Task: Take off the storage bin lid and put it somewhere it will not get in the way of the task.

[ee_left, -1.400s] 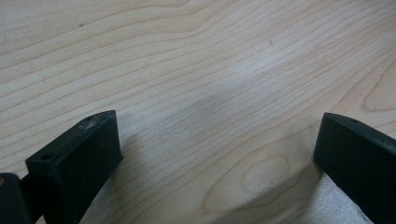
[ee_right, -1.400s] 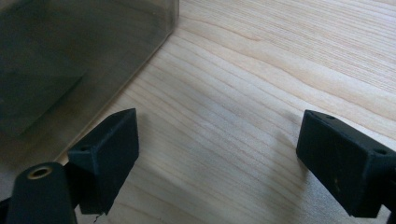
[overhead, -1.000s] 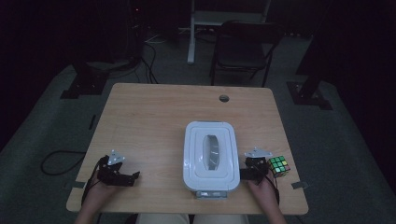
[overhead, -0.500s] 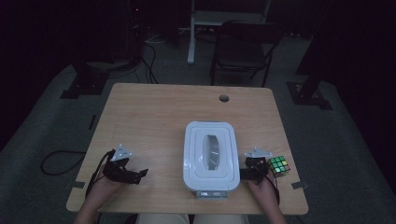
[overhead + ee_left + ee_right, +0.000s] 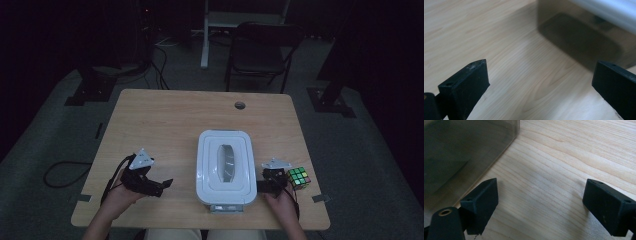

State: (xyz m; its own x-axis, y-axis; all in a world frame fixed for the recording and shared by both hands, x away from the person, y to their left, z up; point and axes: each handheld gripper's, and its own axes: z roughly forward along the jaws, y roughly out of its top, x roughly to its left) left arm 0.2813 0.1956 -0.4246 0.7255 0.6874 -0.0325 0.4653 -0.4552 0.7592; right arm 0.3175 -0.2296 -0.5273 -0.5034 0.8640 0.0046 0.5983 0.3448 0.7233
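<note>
High view: white lidded storage box sits lower centre of the wooden table, lid on, clear panel in the lid's middle. Left gripper is in the lower left of the frame, held in the person's left hand, jaws pointing right toward the box, well short of it, nothing between them. Right gripper is at the lower right, just beside the box's right wall, jaws pointing left at it; can't tell from here whether it touches. Rubik's cube lies on the table just right of the right gripper, apart from the box. Small round hole near the table's far edge; dark chair behind the table at top centre. Left gripper view: both black jaws spread wide at the frame's bottom corners, bare wood grain between them, nothing gripped; the box's translucent wall and white lid edge fill the upper right, out of focus, near but clear of the jaw tips. Right gripper view: jaws likewise wide apart, holding nothing, over bare table; the box's smoky wall takes the upper left, close beside the left-hand jaw, contact unclear.
</note>
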